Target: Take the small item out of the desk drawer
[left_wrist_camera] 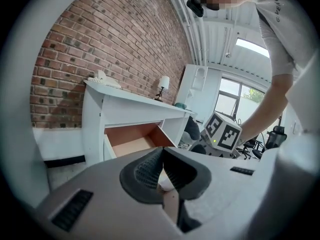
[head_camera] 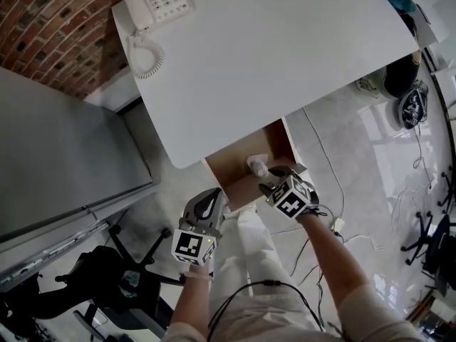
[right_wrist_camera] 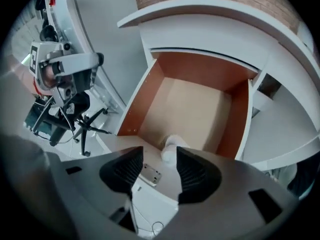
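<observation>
The small white item [head_camera: 256, 165] lies on the wooden floor of the open drawer [head_camera: 239, 184] under the white desk [head_camera: 271, 48]. From the head view its long axis runs on a diagonal, far end toward the desk edge and near end toward the right gripper [head_camera: 273, 182]. It's a stubby, rounded, plain white thing, maybe a little bottle or tube, though it's too small to say for sure. No cap or label can be made out.

In the right gripper view only the item's rounded top [right_wrist_camera: 171, 145] pokes up past the drawer's front panel, and the rest is cut off behind that panel. The right gripper [right_wrist_camera: 160, 153] points down into the drawer [right_wrist_camera: 195, 104], its tongs spread with a clear gap. The item sits just beyond the tips, slightly toward the right pad, not pinched.

The left gripper [head_camera: 208, 206] hangs in front of the drawer, off to its left side. In its own view the left gripper [left_wrist_camera: 161, 154] has its pads pressed together at the tips, nothing gripped.

A telephone [head_camera: 153, 2] sits at the desk's far corner.
</observation>
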`<state>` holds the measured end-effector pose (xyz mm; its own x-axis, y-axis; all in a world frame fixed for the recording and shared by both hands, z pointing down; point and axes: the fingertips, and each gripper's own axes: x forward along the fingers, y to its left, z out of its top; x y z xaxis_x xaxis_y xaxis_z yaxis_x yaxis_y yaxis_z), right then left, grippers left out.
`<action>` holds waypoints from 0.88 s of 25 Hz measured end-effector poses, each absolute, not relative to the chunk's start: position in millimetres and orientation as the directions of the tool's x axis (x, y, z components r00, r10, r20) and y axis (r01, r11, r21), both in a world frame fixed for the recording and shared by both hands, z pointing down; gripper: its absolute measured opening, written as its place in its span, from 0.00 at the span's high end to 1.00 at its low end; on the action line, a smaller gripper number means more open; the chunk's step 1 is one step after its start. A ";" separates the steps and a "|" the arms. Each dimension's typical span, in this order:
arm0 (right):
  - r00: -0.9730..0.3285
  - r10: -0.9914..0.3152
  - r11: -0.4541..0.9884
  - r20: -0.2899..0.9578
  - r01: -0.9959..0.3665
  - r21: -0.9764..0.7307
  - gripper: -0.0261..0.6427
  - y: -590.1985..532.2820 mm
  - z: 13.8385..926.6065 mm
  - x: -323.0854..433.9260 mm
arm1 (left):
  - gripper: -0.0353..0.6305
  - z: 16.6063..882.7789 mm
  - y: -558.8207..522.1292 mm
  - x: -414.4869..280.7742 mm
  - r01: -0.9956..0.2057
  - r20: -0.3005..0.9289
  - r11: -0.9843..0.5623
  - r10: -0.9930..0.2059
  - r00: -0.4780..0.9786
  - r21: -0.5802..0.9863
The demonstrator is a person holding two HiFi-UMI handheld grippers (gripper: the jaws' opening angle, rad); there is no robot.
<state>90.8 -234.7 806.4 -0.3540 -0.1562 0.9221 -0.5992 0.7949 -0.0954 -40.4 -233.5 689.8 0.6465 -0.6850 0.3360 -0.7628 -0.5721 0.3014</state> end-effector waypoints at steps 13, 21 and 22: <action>-0.208 0.000 0.865 0.978 -0.491 -0.104 0.57 -248.8 872.0 86.7 | 0.94 724.6 -240.7 -41.9 -0.776 0.360 -0.549 -0.688 0.630 0.310; -0.141 0.064 0.831 0.988 -0.541 -0.131 0.54 -250.6 904.4 88.8 | 0.94 734.4 -240.9 -53.3 -0.795 0.348 -0.518 -0.716 0.605 0.315; -0.138 0.071 0.821 0.988 -0.554 -0.136 0.53 -250.9 907.1 88.4 | 0.94 736.0 -240.0 -54.8 -0.797 0.350 -0.514 -0.718 0.601 0.316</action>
